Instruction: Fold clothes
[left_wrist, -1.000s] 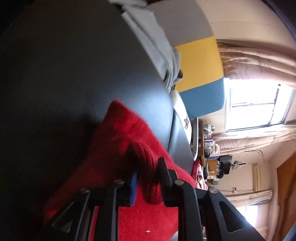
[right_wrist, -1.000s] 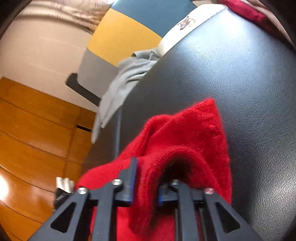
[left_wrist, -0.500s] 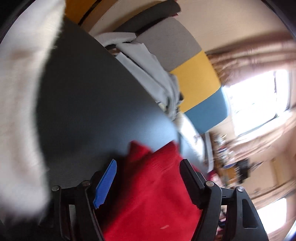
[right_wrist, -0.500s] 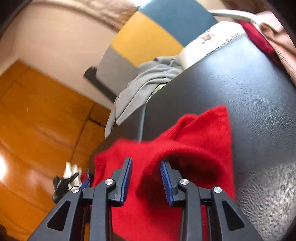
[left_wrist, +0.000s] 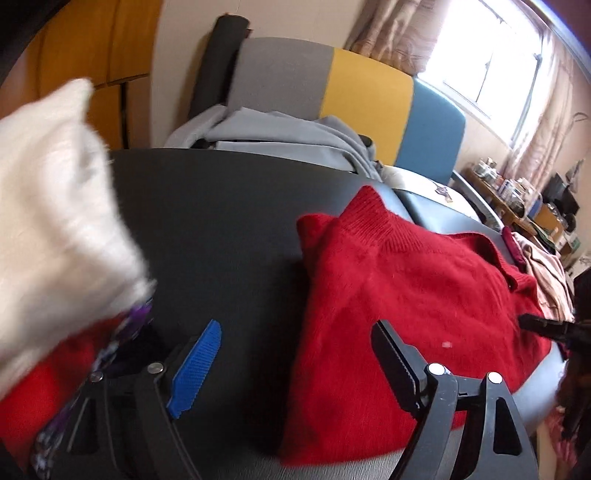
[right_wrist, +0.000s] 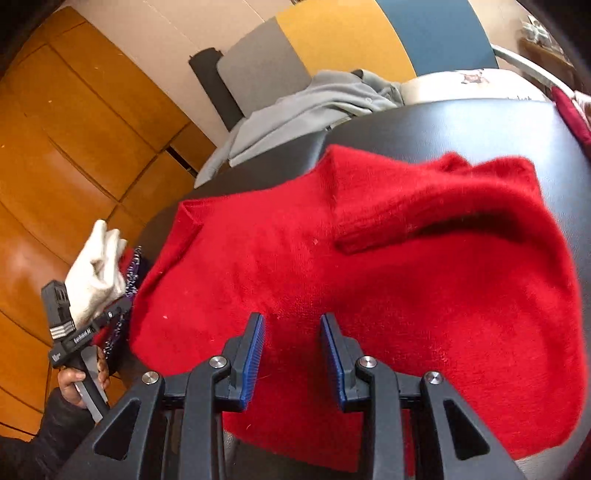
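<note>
1. A red sweater (right_wrist: 369, 266) lies folded on a black table (left_wrist: 221, 221), one sleeve doubled over its top.
2. The left gripper (left_wrist: 295, 354) hovers above the sweater's edge; its jaws have just been opening and stand spread wide, nothing pinched between them.
3. The right gripper (right_wrist: 291, 350) hangs over the sweater's near part, jaws partly apart, pads clear of the knit.
4. A white cloth (left_wrist: 51, 221) shows blurred at the left.
5. Behind the table, a grey garment (right_wrist: 306, 110) lies piled on a grey, yellow and blue chair (left_wrist: 369, 88).
</note>
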